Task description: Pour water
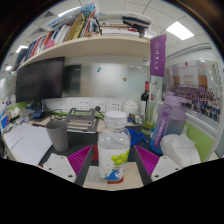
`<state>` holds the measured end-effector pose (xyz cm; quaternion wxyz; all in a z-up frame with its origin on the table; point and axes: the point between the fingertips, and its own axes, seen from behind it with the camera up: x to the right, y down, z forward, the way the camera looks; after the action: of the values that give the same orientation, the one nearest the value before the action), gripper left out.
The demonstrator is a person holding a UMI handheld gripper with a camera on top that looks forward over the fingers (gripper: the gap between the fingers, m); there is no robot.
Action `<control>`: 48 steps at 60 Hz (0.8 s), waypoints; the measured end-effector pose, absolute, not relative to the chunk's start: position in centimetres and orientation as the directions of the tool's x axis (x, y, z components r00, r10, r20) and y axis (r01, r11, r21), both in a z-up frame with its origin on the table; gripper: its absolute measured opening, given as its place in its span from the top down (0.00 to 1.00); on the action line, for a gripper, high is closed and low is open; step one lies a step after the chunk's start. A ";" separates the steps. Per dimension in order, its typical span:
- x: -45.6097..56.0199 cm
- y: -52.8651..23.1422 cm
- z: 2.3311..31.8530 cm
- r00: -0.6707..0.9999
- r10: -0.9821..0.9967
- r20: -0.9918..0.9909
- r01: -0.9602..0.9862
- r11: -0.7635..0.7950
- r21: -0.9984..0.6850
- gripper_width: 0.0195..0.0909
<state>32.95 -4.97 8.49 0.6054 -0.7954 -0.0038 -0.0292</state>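
Note:
A clear plastic bottle (114, 146) with a white cap and a green and blue label stands upright on a pale flat board (112, 179). It sits between my gripper's (113, 163) two fingers. The magenta pads (81, 160) flank it left and right, and a narrow gap shows on the right side. The gripper is open. A purple tumbler (171, 120) stands beyond the right finger. A white round container (181, 150) sits in front of it. A grey cup (58, 133) stands beyond the left finger.
The desk behind is crowded: a dark monitor (40, 78) at the left, a dark bottle (146, 100) and a purple banner (158, 57) at the right, and a shelf of books (70, 35) overhead. Papers (28, 142) lie at the left.

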 end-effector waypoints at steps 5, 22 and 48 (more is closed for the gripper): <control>32.7 -4.1 8.2 0.998 0.006 0.060 0.060 -0.245 -0.968 0.28; 32.5 -3.0 7.8 0.999 0.021 0.037 0.041 -0.221 -0.974 0.60; 33.2 -2.3 8.8 0.998 0.002 0.070 0.068 -0.273 -0.959 0.76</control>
<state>33.20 -2.31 8.83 0.6024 -0.7975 -0.0219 -0.0275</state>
